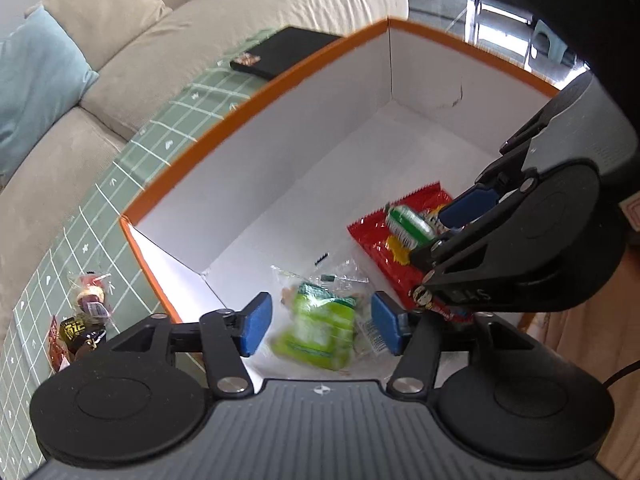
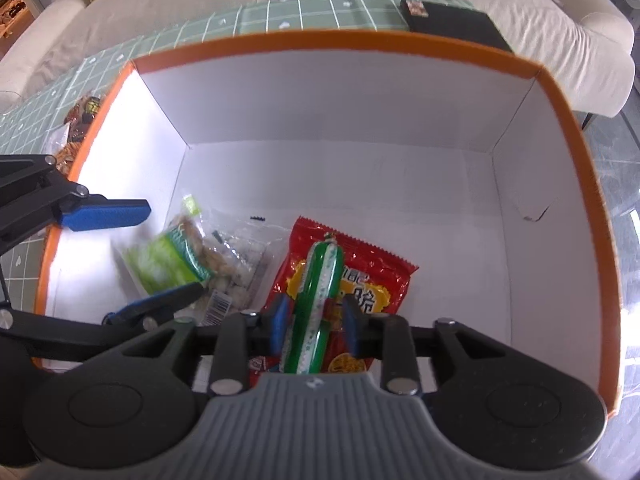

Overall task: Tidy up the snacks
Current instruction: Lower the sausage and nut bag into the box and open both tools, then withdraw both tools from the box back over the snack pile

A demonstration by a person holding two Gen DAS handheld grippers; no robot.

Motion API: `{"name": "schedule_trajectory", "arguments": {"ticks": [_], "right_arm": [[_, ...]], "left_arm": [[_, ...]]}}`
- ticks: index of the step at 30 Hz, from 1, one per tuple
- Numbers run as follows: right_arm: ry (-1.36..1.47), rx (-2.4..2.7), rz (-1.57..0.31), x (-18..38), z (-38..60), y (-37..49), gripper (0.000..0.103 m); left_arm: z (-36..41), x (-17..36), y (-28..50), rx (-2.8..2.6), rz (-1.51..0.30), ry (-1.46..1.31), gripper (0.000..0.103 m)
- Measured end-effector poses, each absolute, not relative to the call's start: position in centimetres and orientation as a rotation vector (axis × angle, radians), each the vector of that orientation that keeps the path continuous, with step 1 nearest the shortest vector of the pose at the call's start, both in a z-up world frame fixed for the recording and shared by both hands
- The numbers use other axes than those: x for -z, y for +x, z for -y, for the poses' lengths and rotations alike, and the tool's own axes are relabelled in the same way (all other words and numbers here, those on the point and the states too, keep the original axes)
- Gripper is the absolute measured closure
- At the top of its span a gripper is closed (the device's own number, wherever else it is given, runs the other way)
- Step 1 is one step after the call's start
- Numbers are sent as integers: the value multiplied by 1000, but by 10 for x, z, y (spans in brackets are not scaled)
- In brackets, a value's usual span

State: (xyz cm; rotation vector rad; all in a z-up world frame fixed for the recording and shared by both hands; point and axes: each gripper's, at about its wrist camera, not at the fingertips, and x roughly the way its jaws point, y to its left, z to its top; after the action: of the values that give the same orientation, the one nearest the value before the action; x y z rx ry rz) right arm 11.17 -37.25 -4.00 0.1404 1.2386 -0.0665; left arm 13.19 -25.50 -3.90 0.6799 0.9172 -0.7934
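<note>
A white box with an orange rim (image 1: 256, 92) (image 2: 320, 40) stands on a green grid mat. My left gripper (image 1: 320, 326) (image 2: 174, 248) hangs inside the box with its jaws wide. A blurred green snack packet (image 1: 316, 328) (image 2: 168, 260) lies between the pads, with a gap on each side. It rests on a clear pack of nuts (image 2: 232, 264). My right gripper (image 2: 315, 324) (image 1: 436, 232) straddles a green sausage stick (image 2: 316, 300) (image 1: 408, 222) lying on a red snack bag (image 2: 360, 264) (image 1: 380, 248). Its pads stand slightly off the stick.
Several loose snacks (image 1: 88, 300) (image 2: 82, 116) lie on the green mat (image 1: 168, 144) left of the box. A flat black packet (image 1: 284, 56) (image 2: 456, 24) sits behind the box. A beige sofa (image 1: 200, 32) with a teal cushion (image 1: 36, 80) curves around the table.
</note>
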Motion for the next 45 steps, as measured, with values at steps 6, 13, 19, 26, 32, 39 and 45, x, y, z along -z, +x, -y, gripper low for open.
{"name": "schedule_trajectory", "arguments": {"ticks": [6,13,19,26,32,39,45], "right_arm": [[127,82,-1177,17,374,103,62],[116,110,-1081,-16,365,84,53],[156,104,-985,-42,342,69,49],[186,52,-870,-60,295,64,48],[211,-30,-841,-53,246,63,46],[180,-100,-854,-31,198,60,47],[123,-136,-873,-9,167,55,48]], "left_arm": [[247,16,121,794,-854,672,29],[220,-12,117,717,-827,586,29],[184,-36,115,627,-784,494,29],[127,-47,112,489,-741,421,29],[68,-40,111,417,-754,301,29],[4,-19,102,380,-765,176,29],[-30,8,95,364,-799,87,30]]}}
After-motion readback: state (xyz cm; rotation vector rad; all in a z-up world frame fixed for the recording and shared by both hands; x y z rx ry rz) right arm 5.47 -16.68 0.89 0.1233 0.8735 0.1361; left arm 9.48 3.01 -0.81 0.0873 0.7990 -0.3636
